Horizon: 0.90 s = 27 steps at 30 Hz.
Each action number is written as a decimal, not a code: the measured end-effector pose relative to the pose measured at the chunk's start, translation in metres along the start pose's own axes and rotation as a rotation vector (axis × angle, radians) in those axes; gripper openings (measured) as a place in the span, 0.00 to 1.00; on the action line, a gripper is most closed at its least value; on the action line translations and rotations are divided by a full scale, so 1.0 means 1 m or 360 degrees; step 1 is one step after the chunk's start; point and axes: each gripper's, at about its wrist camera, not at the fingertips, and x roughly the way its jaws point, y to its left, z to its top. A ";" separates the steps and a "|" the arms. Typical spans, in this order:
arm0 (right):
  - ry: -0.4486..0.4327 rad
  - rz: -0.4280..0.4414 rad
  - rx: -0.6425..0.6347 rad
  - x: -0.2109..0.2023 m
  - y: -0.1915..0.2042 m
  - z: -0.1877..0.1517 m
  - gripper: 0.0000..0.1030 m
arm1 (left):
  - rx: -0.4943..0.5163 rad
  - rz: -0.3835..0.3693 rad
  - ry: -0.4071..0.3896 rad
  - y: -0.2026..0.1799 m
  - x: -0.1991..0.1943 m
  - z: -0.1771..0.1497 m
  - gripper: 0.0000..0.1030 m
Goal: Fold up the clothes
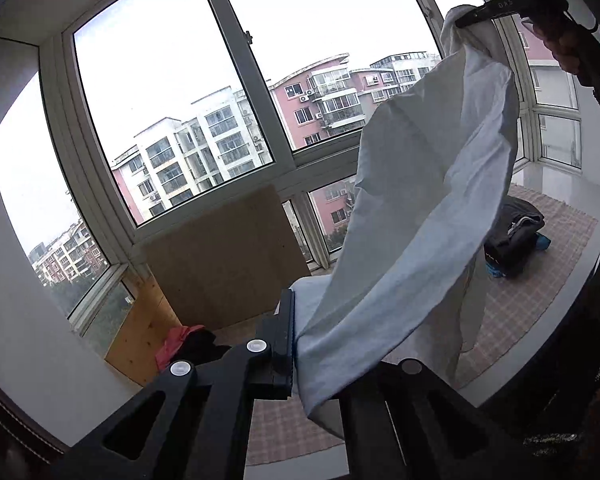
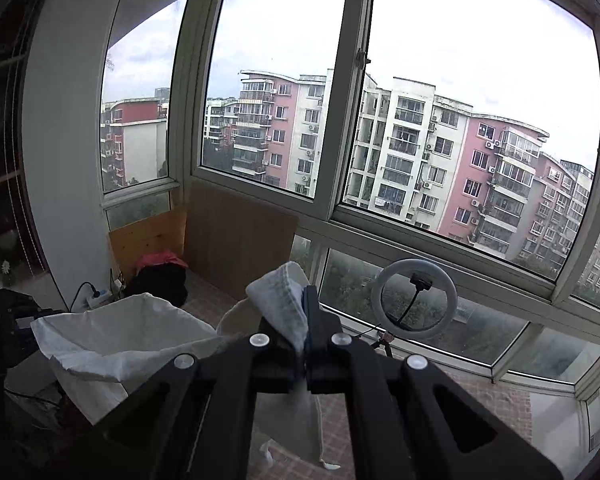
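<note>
Left gripper point(image 1: 296, 344), clenched on one edge of a pale blue-white cotton garment point(image 1: 416, 208), which stretches toward 1 o'clock to the right gripper point(image 2: 304, 344), likewise clamped on a bunched corner; dark folded clothes point(image 1: 514, 236) lie at 3 o'clock.

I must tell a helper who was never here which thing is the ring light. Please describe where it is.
Find the big window. Below its right part, before the low panes, the ring light stands on a small tripod. It is the only white circle here, with a dark phone clip in the middle.
</note>
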 end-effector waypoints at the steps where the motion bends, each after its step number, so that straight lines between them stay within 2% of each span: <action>1: -0.0024 -0.0001 -0.0012 -0.006 0.003 0.006 0.02 | 0.0031 0.0029 -0.0019 0.005 -0.008 0.005 0.01; 3: -0.0061 0.0007 -0.0029 -0.011 0.008 0.016 0.02 | 0.0076 0.0080 -0.0035 0.015 -0.015 0.014 0.04; 6: -0.0087 -0.0012 -0.0053 0.002 0.013 0.025 0.02 | 0.0099 0.0135 -0.0015 0.034 -0.009 0.022 0.04; 9: -0.0042 -0.0028 -0.0046 0.044 0.015 0.028 0.02 | 0.0095 0.0116 0.0070 0.057 0.030 0.018 0.05; 11: 0.0033 -0.0053 -0.0046 0.087 0.015 0.025 0.02 | 0.0073 0.0046 0.0142 0.071 0.067 0.012 0.05; 15: 0.0248 -0.0105 -0.0023 0.206 0.013 0.007 0.02 | 0.0050 -0.0099 0.0383 0.090 0.182 -0.017 0.05; 17: 0.0398 -0.0312 0.0037 0.277 0.009 -0.011 0.02 | 0.0055 -0.0182 0.0516 0.091 0.250 -0.038 0.04; 18: 0.0450 -0.0362 0.0022 0.312 0.006 -0.022 0.02 | 0.0065 -0.0222 0.0580 0.089 0.285 -0.050 0.04; 21: 0.0648 -0.0488 0.0031 0.424 -0.008 -0.062 0.03 | 0.0154 -0.0307 0.0762 0.069 0.386 -0.088 0.04; 25: 0.0844 -0.0687 -0.0043 0.560 -0.022 -0.112 0.03 | 0.0261 -0.0452 0.0957 0.034 0.507 -0.130 0.05; 27: 0.1032 -0.0697 -0.0020 0.616 -0.027 -0.141 0.12 | 0.0290 -0.0518 0.1055 0.018 0.560 -0.150 0.06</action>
